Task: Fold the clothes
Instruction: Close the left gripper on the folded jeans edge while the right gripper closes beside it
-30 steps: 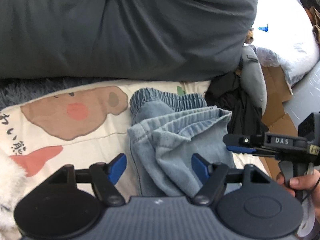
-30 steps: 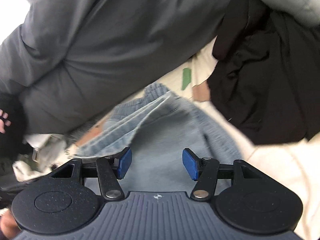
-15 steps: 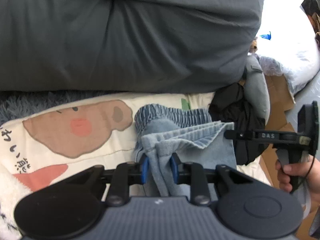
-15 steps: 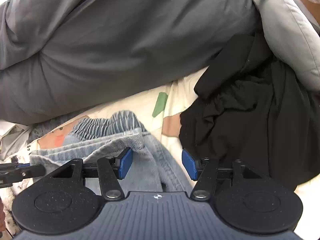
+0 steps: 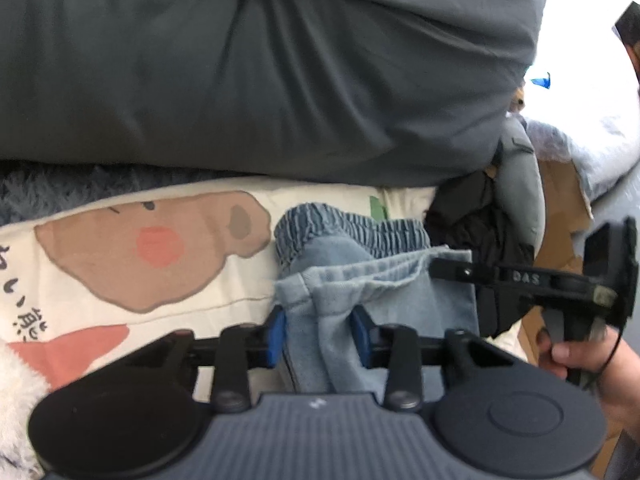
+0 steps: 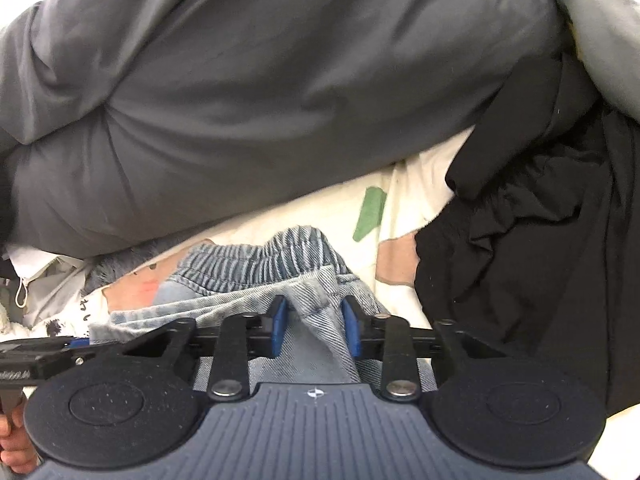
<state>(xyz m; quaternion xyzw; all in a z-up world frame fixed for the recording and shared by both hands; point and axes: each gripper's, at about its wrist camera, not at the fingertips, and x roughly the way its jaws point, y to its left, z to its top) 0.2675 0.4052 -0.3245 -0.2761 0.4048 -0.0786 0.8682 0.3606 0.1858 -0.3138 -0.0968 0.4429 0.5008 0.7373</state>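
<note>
Both my claws pinched the folded jeans.

My left gripper (image 5: pixel 318 334) and right gripper (image 6: pixel 313 326) each clamped a hem corner of the denim jeans (image 5: pixel 384 292), which lay on the bear-print sheet (image 5: pixel 120 256) below the grey duvet (image 5: pixel 260 68).

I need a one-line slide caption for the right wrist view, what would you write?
Right gripper pinches the hem of folded light-blue jeans on a printed sheet, beside black clothing.

A home bedroom: a bed with a cartoon bear sheet (image 5: pixel 132 248), a bulky grey duvet (image 5: pixel 256 80) and heaped black clothing (image 6: pixel 532 240).
</note>
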